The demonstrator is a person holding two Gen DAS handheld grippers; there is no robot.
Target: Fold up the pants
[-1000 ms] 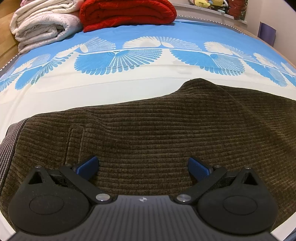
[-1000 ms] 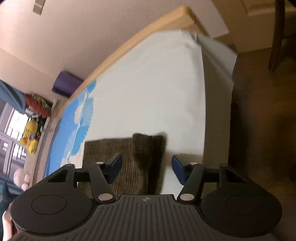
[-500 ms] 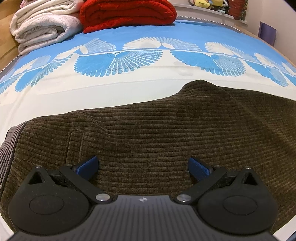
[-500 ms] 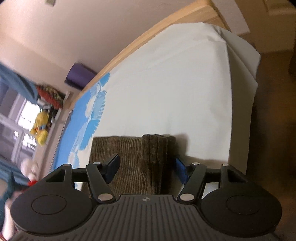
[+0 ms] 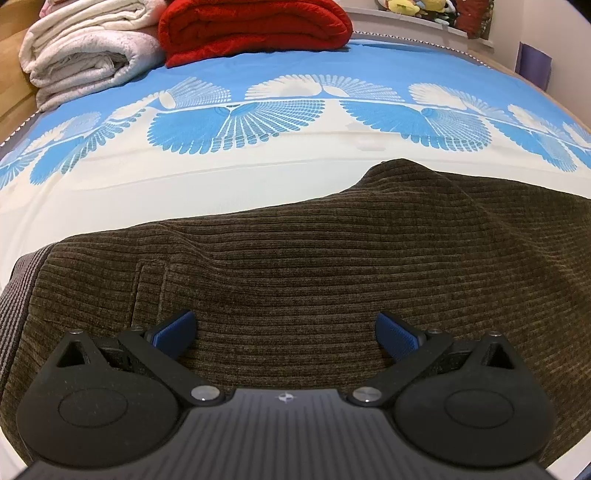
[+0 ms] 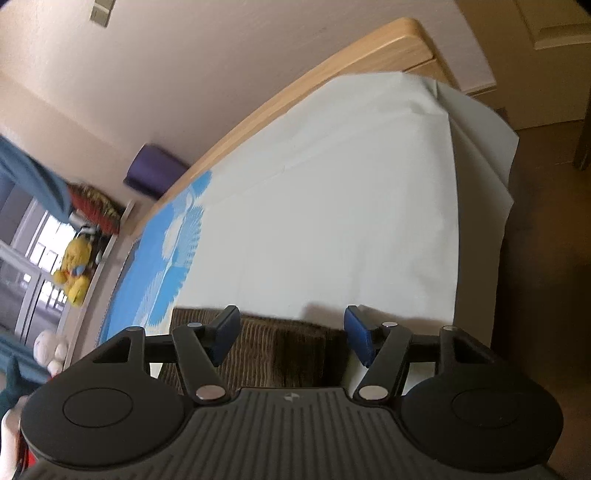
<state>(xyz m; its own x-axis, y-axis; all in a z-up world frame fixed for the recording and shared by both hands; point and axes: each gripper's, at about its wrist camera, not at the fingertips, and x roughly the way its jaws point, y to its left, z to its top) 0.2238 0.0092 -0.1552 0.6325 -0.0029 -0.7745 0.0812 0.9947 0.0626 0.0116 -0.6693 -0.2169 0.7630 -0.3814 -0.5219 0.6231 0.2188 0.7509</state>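
Observation:
Dark brown corduroy pants (image 5: 295, 258) lie spread on the bed, with the grey waistband at the left edge of the left wrist view. My left gripper (image 5: 284, 325) hovers over the seat of the pants, its blue pads wide apart and pressing on nothing. In the right wrist view the leg end of the pants (image 6: 288, 350) lies low between the fingers, near the bed's side edge. My right gripper (image 6: 291, 321) stands open just above that end, and its pads do not touch the cloth.
The bed sheet (image 5: 258, 177) is cream with blue fan prints. A red blanket (image 5: 255, 26) and folded white blankets (image 5: 88, 51) lie at its far end. The wooden bed frame (image 6: 332, 62), a purple roll (image 6: 155, 170), a yellow plush toy (image 6: 75, 269) and the floor (image 6: 546, 258) surround the mattress.
The right gripper's fingers spread slightly wider and its view tipped upward, so the pants' end now sits lower between them. The left gripper and the pants under it kept still.

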